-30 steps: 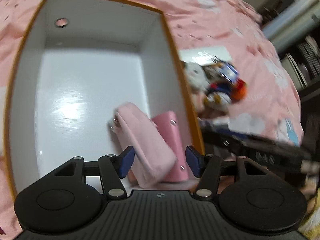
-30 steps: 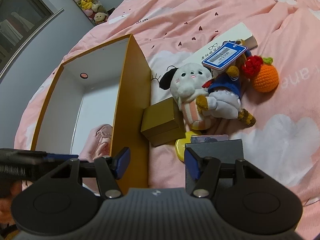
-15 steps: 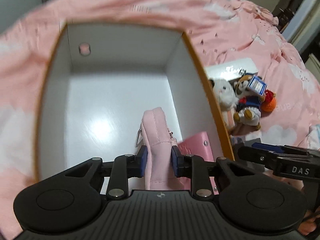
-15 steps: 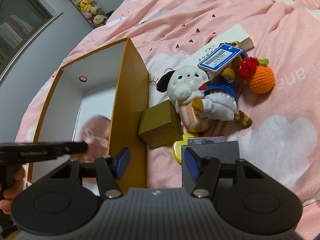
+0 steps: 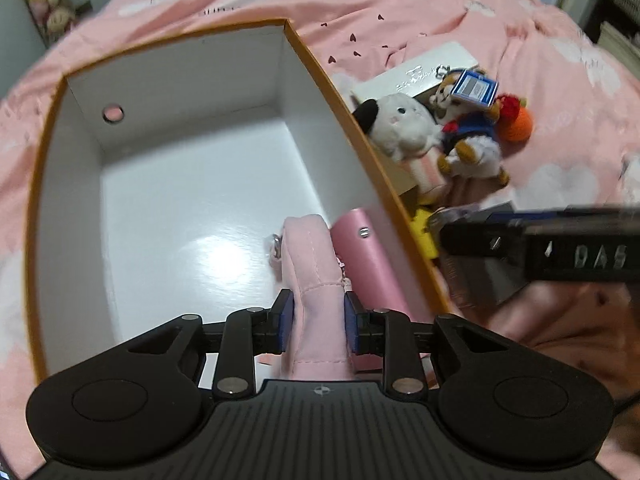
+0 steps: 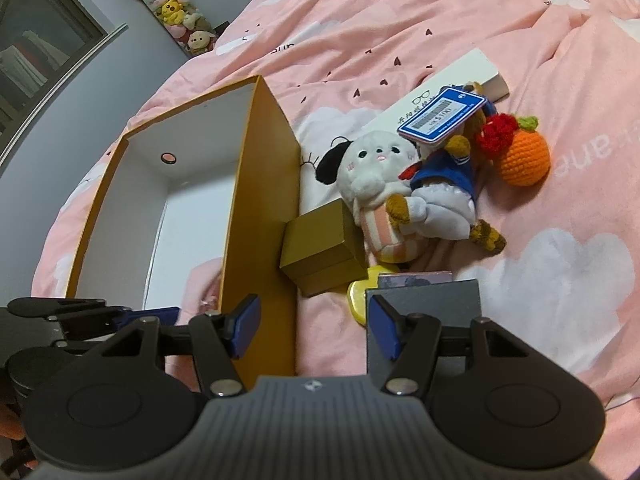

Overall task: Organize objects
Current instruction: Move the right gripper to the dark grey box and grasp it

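An orange box with a white inside (image 5: 76,184) lies open on the pink bed; it also shows in the right wrist view (image 6: 264,184). My left gripper (image 5: 318,322) is shut on a soft pink pouch (image 5: 312,264), held on edge inside the box near its right wall. A pink wallet (image 5: 366,256) leans against that wall beside it. My right gripper (image 6: 314,328) is open and empty, just outside the box's right wall, above the bed. A dark grey box (image 6: 432,300) lies by its right finger.
Right of the orange box lie a gold box (image 6: 320,248), a white plush dog (image 6: 372,176), a plush in blue (image 6: 444,184), an orange crochet ball (image 6: 524,156), a yellow piece (image 6: 360,294) and a flat white box (image 6: 472,76). A plush shelf (image 6: 172,4) stands at the wall.
My left gripper closed on the pink pouch and turned it upright on its edge inside the box. The right gripper stayed open and barely moved.
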